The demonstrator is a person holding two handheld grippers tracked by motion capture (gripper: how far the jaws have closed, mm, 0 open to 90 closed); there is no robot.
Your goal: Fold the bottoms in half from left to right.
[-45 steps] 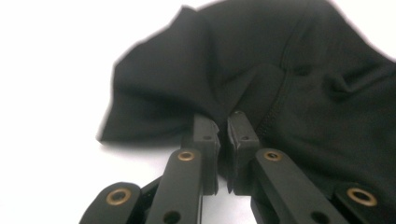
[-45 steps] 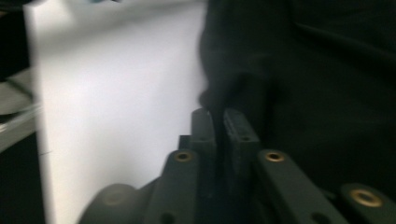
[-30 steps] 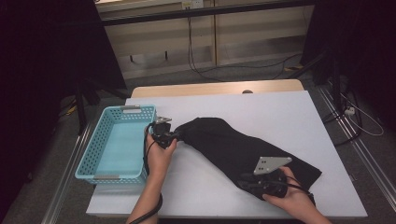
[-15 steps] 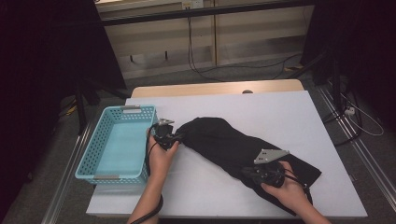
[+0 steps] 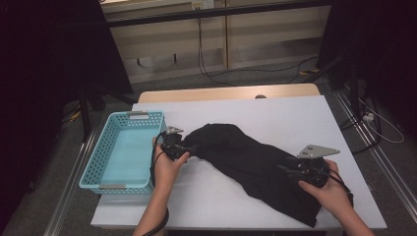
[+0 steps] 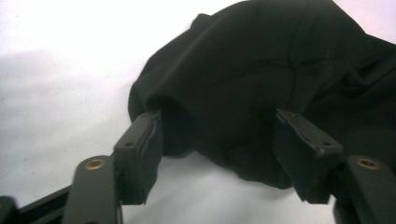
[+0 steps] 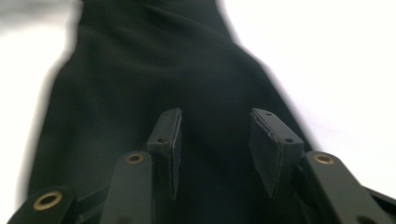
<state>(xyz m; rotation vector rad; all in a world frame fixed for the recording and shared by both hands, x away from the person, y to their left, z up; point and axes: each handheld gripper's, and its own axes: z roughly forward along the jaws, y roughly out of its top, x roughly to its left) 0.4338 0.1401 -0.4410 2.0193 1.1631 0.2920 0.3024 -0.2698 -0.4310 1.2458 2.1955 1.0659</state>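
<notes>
A black garment (image 5: pixel 246 160) lies crumpled across the white table (image 5: pixel 290 115), running from the middle toward the front right. My left gripper (image 5: pixel 189 148) sits at the garment's left end. In the left gripper view its jaws have just been opening and stand wide around a fold of the black garment (image 6: pixel 243 70), pads clear of it; the left gripper (image 6: pixel 217 116) is open. My right gripper (image 5: pixel 291 170) hovers over the garment's right part. Its jaws have also just been opening; the right gripper (image 7: pixel 215 114) is open above the black garment (image 7: pixel 154 70) with nothing pinched.
A light blue plastic basket (image 5: pixel 93 169) stands on the table's left side, right beside my left hand. Bare white tabletop lies behind the garment and in front of it. Cables run along the floor beyond the table.
The right gripper has slid to the right along the garment and its jaws have spread. The left gripper stayed in place and let go of the garment's left end.
</notes>
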